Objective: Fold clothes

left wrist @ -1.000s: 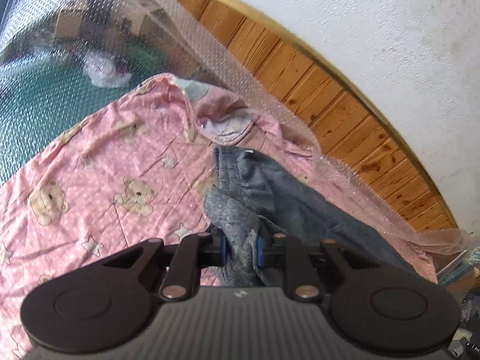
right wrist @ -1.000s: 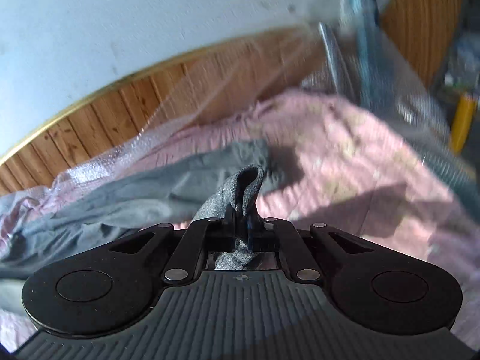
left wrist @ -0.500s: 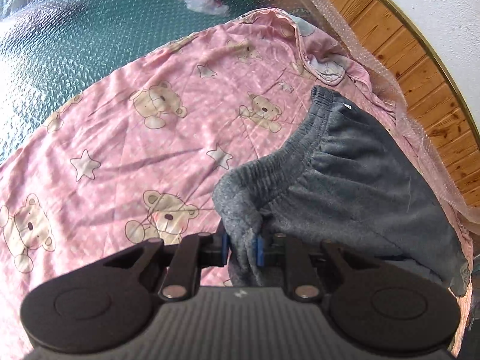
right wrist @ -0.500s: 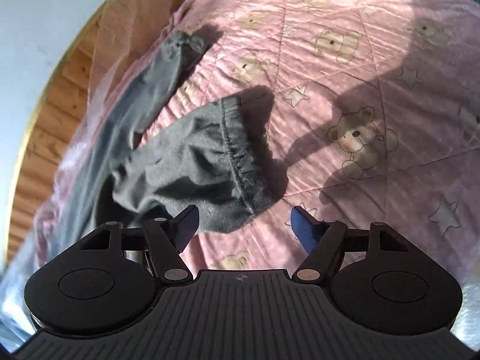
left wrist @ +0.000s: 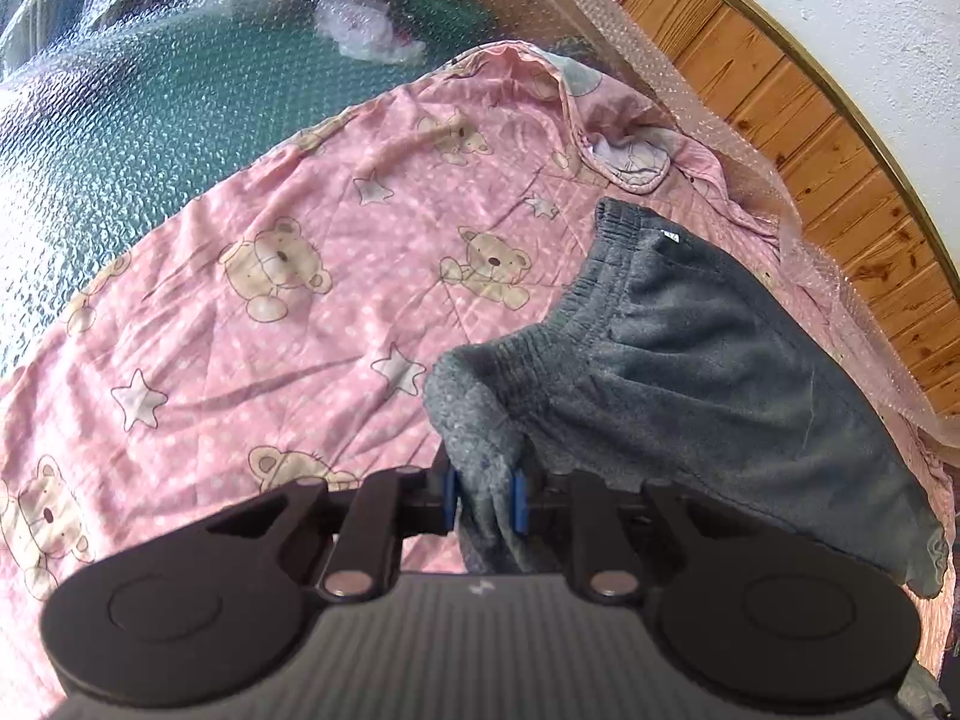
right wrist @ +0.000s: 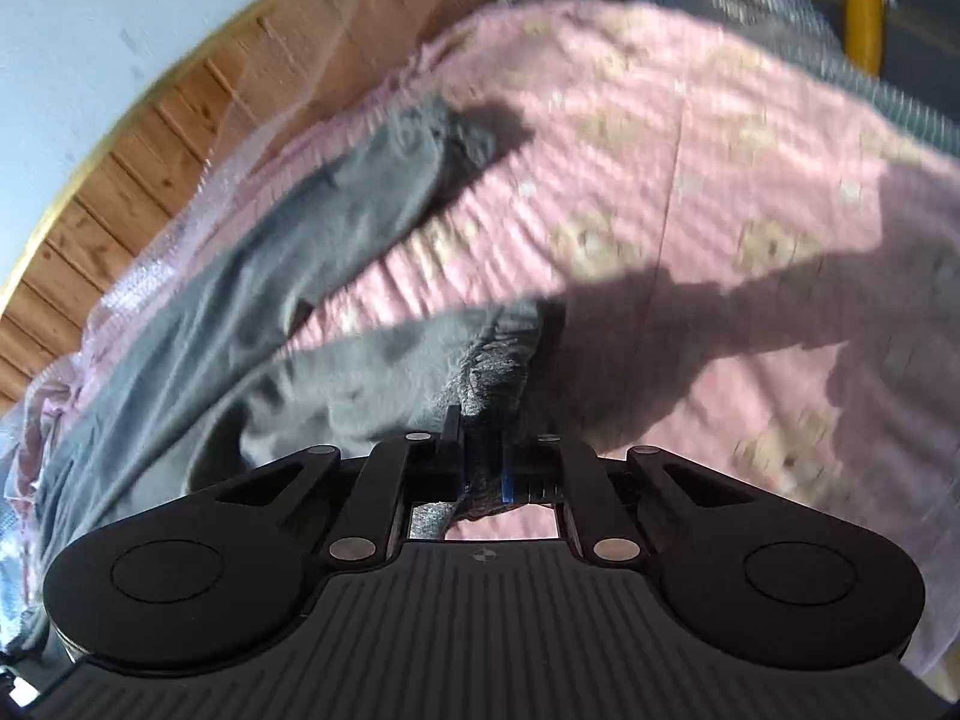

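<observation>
On the pink sheet [left wrist: 288, 324], left tool [left wrist: 485, 501] grips grey trousers [left wrist: 690, 372]; right tool [right wrist: 483, 462] closing on them.

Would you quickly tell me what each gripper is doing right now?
Left gripper: shut on the grey trousers.
Right gripper: jaws closing on the same grey trousers, fabric between them.

Grey trousers [left wrist: 690, 372] lie on a pink bear-and-star printed quilt [left wrist: 270, 312].
</observation>
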Available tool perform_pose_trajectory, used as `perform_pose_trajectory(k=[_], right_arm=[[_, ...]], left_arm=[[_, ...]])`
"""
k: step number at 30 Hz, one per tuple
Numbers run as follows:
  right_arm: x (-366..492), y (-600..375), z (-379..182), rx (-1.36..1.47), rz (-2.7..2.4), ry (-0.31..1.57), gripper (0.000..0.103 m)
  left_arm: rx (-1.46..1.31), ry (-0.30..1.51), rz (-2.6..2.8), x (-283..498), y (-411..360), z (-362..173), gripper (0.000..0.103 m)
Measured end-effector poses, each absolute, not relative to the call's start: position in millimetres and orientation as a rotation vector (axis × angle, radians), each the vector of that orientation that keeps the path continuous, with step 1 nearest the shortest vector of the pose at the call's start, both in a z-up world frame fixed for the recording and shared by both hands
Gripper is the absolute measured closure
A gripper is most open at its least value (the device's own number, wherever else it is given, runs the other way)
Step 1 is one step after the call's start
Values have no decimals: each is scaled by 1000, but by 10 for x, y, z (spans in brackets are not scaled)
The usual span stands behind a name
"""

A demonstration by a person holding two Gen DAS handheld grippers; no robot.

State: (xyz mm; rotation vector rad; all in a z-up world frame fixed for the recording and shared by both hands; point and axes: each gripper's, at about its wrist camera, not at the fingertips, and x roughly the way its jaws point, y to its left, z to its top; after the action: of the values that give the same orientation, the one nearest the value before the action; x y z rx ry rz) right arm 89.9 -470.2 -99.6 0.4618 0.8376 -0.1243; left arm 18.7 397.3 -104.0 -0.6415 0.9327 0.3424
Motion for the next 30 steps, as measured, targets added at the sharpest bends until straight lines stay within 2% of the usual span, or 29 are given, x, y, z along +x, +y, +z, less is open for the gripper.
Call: perform_pose_trajectory(k=[4, 11, 16, 18, 20, 21, 26, 30], right_arm=[[868, -5167, -471, 330, -203, 787, 96], [816, -5516, -1386, 301, -287, 1176, 94], [616, -5503, -1463, 269, -318, 1211, 92], [596, -5504, -1459, 246, -322, 1223, 82], [612, -5484, -1303, 202, -385, 1155, 54], [621, -5473, -1221, 179, -418, 1119, 49], [802, -5066, -712, 81, -417, 950, 45], [1048, -4524, -519, 21, -326, 886, 39]], left_arm=[[-620, 961, 297, 142, 3954, -1048, 86], [-554, 1055, 269, -40, 3842, -1236, 86], [-441, 1071, 218, -37, 3761, -1112, 83], [-386, 1088, 201, -26, 3712, -1065, 73], [-382, 1077, 177, -79, 3721, -986, 64], [-390, 1067, 166, -120, 3743, -932, 56], [-401, 989, 143, -188, 3867, -637, 54], [-401, 931, 99, 201, 3927, -548, 51]])
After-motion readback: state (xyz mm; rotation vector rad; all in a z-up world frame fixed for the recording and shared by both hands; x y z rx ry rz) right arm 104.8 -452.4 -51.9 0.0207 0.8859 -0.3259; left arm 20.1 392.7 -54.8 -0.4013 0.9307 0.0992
